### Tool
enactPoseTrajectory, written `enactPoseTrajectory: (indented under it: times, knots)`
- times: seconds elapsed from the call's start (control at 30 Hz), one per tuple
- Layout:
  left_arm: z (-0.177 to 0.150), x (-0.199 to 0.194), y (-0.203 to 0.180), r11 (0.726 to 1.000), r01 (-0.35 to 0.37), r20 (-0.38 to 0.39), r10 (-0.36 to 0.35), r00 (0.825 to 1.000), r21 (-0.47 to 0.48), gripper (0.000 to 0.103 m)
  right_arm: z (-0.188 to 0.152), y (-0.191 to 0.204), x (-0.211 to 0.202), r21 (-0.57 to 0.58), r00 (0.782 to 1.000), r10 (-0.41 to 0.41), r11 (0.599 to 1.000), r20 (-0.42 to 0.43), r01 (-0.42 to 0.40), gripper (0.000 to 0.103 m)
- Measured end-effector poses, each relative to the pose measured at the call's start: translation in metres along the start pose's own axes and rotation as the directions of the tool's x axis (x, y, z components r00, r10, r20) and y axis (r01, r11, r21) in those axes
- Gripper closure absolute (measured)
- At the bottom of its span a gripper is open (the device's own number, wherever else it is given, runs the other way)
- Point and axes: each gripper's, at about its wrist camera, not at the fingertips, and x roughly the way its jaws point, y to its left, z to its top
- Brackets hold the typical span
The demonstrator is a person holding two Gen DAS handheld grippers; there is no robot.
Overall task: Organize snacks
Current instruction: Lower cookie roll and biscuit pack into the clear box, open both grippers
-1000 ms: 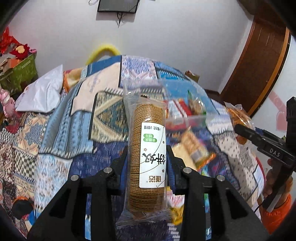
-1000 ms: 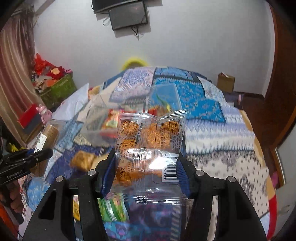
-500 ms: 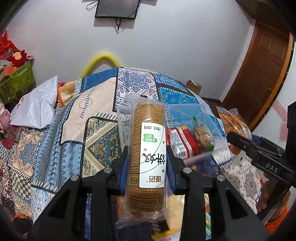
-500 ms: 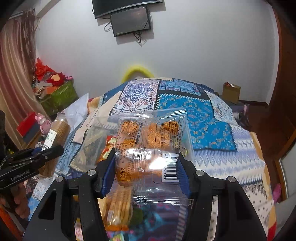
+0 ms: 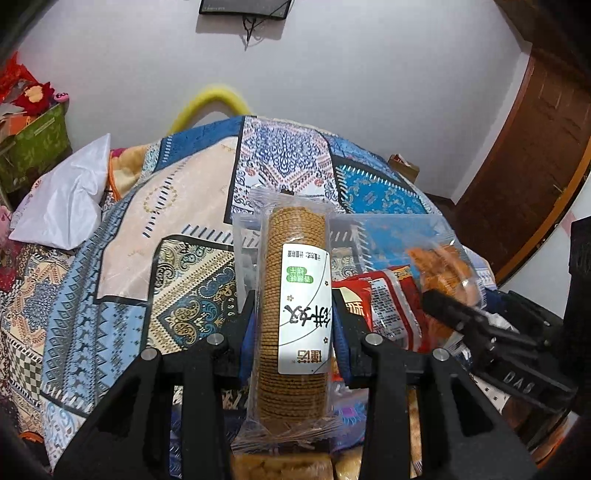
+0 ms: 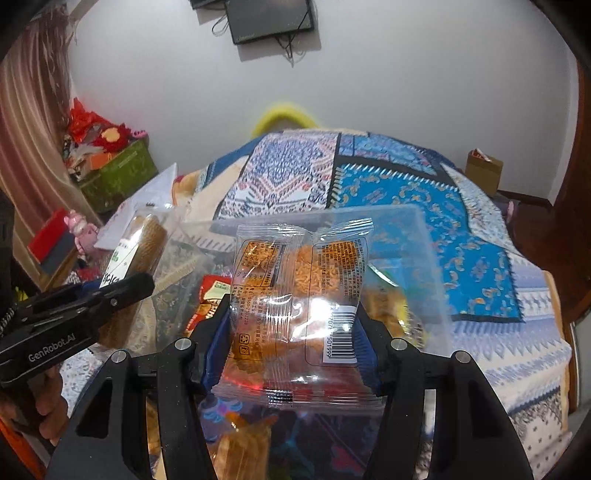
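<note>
**Inspector A:** Left gripper [image 5: 295, 325]: jaws closed narrow on the biscuit roll [image 5: 295, 314], gripping it at mid-length on both sides. The roll stands upright in its clear wrapper, with a white label facing the camera. It is held in the air above the quilt [image 5: 129, 258].

**Inspector B:** Confirmed from the right wrist view: the same roll [image 6: 142, 240] shows at the left, clamped in the left gripper [image 6: 122, 291]. Right gripper [image 6: 291, 332]: jaws set against both side edges of the snack bag [image 6: 299, 295], a clear packet with orange contents and a barcode at its lower right. It is also held off the bed.

**Inspector A:** Position of the bin?

**Inspector B:** A clear bin [image 6: 424, 266] sits on the quilt directly behind and under the snack bag. Red packets [image 6: 210, 295] and yellow ones lie inside it. The bag is in front of the bin's near wall; whether it touches the wall, I cannot tell.

**Inspector A:** In the left wrist view the bin [image 5: 388, 229] lies just right of the roll, with a red packet [image 5: 384, 306] inside. The right gripper [image 5: 454, 314] shows at the right edge holding the snack bag [image 5: 439, 266] over the bin.

**Inspector B:** Surroundings: white plastic bag [image 5: 66, 199] at the quilt's left edge, a green box [image 6: 118, 177] beyond it, and a monitor [image 6: 269, 18] on the wall.
</note>
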Motion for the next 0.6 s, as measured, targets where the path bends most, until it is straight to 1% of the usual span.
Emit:
enactPoseTrajectory:
  times: [0.07,0.33,0.47,0.6]
  knots:
    - [0.001,0.009,0.000,1.000,0.006,-0.015,-0.006,1.000,-0.004,0.068,-0.001,0.002,0.010,-0.008,1.000,0.004,1.000,-0.024,-0.004,0.048]
    - [-0.003,0.032,-0.006,1.000,-0.008,-0.043,0.009,0.999,0.015,0.068,-0.005,0.011,0.027,-0.057,0.998,-0.011,0.998,-0.068,0.007,0.048]
    - [-0.006,0.037,-0.008,1.000,-0.011,-0.067,0.012,0.998,0.022,0.068,-0.008,0.012,0.032,-0.074,0.993,-0.015,0.997,-0.119,0.007,0.047]
    - [-0.008,0.033,-0.010,1.000,-0.011,-0.083,0.013,0.996,0.016,0.066,-0.008,0.009,0.031,-0.064,0.990,-0.015,0.998,-0.140,0.006,0.047]
